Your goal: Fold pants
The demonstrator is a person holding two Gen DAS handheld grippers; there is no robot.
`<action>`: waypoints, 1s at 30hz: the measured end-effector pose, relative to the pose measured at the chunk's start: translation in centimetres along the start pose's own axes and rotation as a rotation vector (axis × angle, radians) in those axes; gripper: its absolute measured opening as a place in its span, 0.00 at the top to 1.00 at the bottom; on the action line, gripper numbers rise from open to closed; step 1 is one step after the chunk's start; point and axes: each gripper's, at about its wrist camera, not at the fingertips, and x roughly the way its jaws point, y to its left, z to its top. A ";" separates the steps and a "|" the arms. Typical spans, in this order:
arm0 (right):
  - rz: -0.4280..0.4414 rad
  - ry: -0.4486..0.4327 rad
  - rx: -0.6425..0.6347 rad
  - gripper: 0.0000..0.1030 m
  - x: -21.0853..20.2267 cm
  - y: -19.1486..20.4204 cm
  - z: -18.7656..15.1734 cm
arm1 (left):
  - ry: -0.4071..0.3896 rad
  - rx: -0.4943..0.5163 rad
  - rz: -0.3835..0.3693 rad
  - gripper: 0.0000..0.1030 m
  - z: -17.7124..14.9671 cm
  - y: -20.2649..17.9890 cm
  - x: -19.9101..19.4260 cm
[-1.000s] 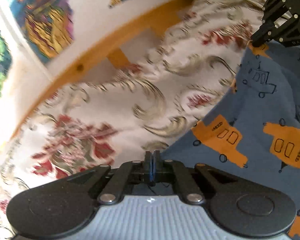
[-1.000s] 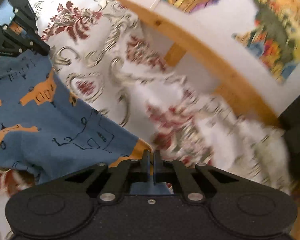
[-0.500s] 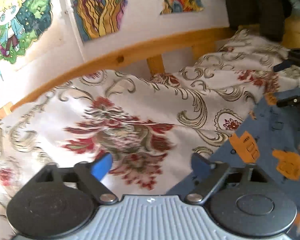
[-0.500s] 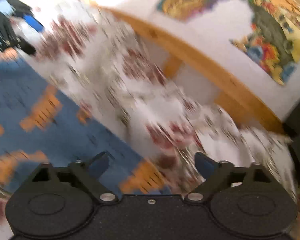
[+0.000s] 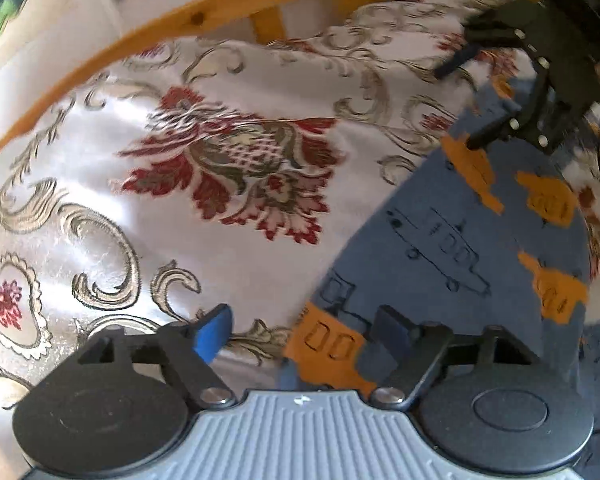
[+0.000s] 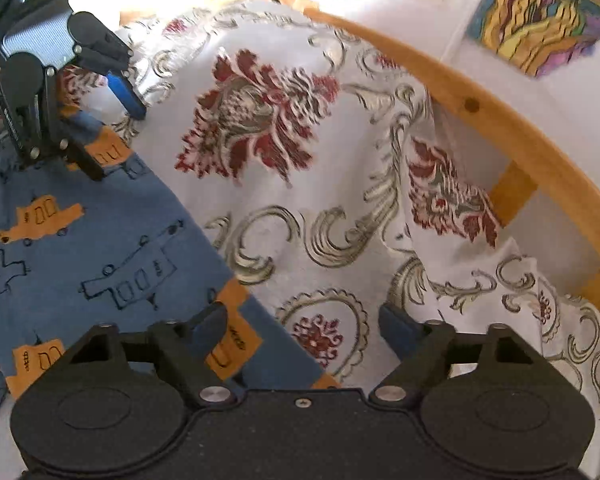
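My left gripper (image 5: 300,334) is matt black plastic with a ribbed grey body and shiny metal pivot screws. The pants (image 6: 80,248) look like soft matt cloth. The bedspread (image 5: 240,168) is glossy woven brocade; the rail (image 6: 500,120) is smooth varnished wood.

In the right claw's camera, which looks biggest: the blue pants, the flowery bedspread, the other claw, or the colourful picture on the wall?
1. Bedspread: fills most of the view.
2. Pants.
3. Left claw, though it is nearer than the picture, so that helps it.
4. Picture, smallest, but the frame edge cuts it off.
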 end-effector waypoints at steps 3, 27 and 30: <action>0.033 0.033 0.024 0.38 0.2 -1.3 0.2 | 0.010 -0.085 -0.051 0.38 0.5 1.5 0.2; -0.147 -0.012 -0.029 0.74 -5.8 4.0 -1.9 | -0.096 -0.013 0.199 1.00 -0.2 -4.3 -4.7; -0.117 -0.017 0.016 0.56 -5.4 3.2 -1.7 | -0.118 0.057 0.244 0.99 -0.6 -5.5 -5.3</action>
